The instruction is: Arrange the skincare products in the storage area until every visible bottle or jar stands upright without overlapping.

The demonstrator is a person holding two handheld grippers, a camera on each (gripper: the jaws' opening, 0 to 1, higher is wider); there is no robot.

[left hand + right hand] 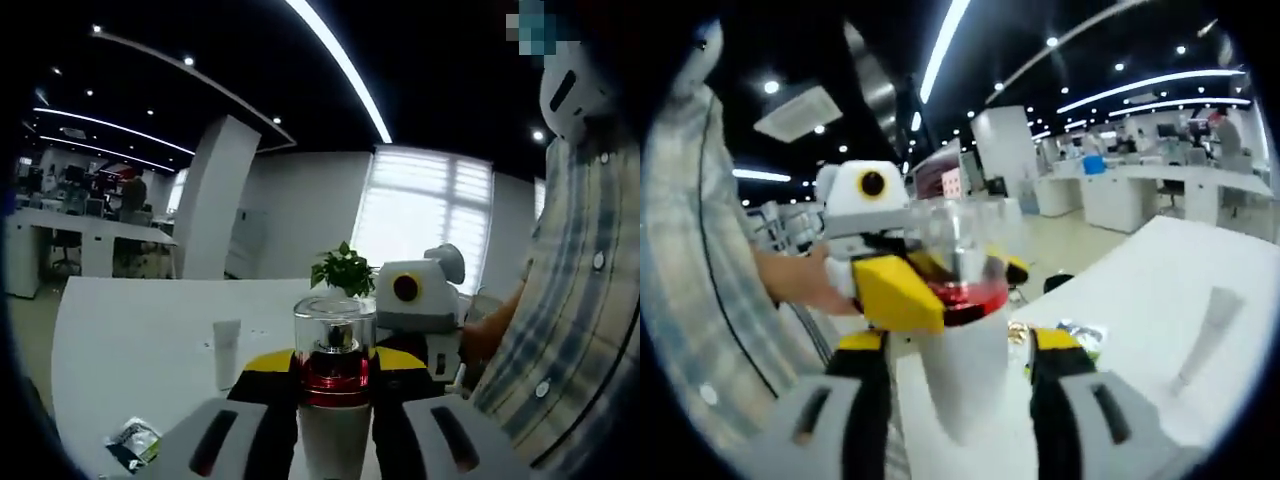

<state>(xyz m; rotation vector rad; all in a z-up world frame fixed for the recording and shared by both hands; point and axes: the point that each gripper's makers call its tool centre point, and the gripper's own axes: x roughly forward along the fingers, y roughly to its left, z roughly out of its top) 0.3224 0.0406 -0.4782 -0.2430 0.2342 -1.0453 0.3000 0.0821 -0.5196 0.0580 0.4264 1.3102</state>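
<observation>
A white bottle (335, 440) with a red collar and a clear cap is held up in the air, above the white table (140, 330). My left gripper (335, 362) is shut on it, its yellow-tipped jaws pressing either side of the collar. In the right gripper view the same bottle (960, 390) stands between my right gripper's (960, 345) jaws, which are open with a small gap on each side. The left gripper (955, 280) reaches in from the left there, with a hand behind it. The right gripper (420, 330) shows behind the bottle in the left gripper view.
A white tube (227, 350) stands cap-down on the table, also seen as the tube (1205, 335) at the right. A crumpled foil packet (135, 440) lies near the table's edge. A potted plant (345, 270) sits further back. The person's checked shirt (560, 330) is close on the right.
</observation>
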